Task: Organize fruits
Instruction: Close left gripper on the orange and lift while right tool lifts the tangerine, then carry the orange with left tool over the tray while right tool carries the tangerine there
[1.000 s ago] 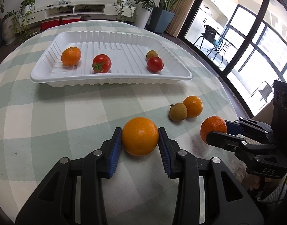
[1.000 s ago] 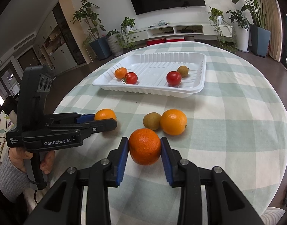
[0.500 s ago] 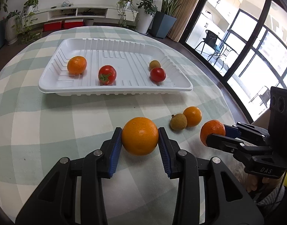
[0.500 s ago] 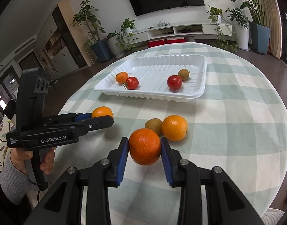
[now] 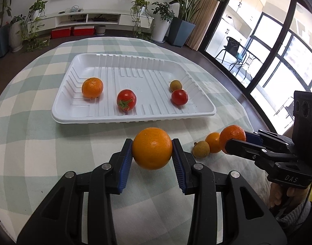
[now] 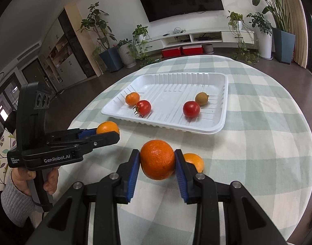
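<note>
My left gripper (image 5: 152,145) is shut on a large orange (image 5: 152,153), held above the checked cloth in front of the white tray (image 5: 135,120). To its right, my right gripper (image 6: 157,155) is shut on a darker tangerine (image 6: 157,165), also off the cloth. The left wrist view shows the right gripper (image 5: 236,140) from the side with its tangerine (image 5: 232,135). The tray (image 6: 166,125) holds an orange (image 5: 92,87), two tomatoes (image 5: 126,100) (image 5: 179,97) and a small brown fruit (image 5: 175,85).
A small orange (image 5: 213,142) and a brown fruit (image 5: 200,151) lie on the cloth under the right gripper. The round table's edge curves close on the right. A person's hand (image 6: 51,180) in a grey sleeve holds the left gripper's handle. Plants and a TV shelf stand beyond.
Both grippers have risen a little with their fruit and drawn slightly nearer the tray. The grips are unchanged. The fruit on the cloth and in the tray has stayed put.
</note>
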`<state>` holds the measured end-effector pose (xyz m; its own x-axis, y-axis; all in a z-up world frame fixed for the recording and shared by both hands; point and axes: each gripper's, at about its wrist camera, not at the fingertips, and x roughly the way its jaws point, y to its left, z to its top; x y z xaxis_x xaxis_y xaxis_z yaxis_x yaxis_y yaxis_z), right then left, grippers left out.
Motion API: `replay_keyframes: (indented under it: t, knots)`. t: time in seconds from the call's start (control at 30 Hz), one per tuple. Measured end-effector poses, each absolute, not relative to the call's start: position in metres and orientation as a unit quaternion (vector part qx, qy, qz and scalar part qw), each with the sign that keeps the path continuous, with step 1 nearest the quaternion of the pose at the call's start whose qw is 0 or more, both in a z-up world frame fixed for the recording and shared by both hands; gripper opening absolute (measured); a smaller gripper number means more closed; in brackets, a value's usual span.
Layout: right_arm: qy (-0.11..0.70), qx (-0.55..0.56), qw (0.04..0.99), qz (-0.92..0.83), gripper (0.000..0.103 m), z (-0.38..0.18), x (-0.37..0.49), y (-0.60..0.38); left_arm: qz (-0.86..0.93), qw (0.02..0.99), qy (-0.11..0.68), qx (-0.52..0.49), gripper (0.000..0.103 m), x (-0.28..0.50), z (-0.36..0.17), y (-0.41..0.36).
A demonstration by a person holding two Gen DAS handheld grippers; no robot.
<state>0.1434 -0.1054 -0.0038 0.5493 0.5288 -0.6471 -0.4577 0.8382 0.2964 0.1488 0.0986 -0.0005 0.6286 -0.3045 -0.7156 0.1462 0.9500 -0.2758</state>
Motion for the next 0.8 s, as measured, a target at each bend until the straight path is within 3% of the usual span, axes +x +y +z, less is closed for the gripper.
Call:
replay_keyframes:
  t: [0.8]
  knots:
    - [0.385,0.034,0.878,0.282,0.037,0.008,0.212,-0.085,-0.113,0.901,0.410,-0.091,0.035,0.203,0.009,0.116]
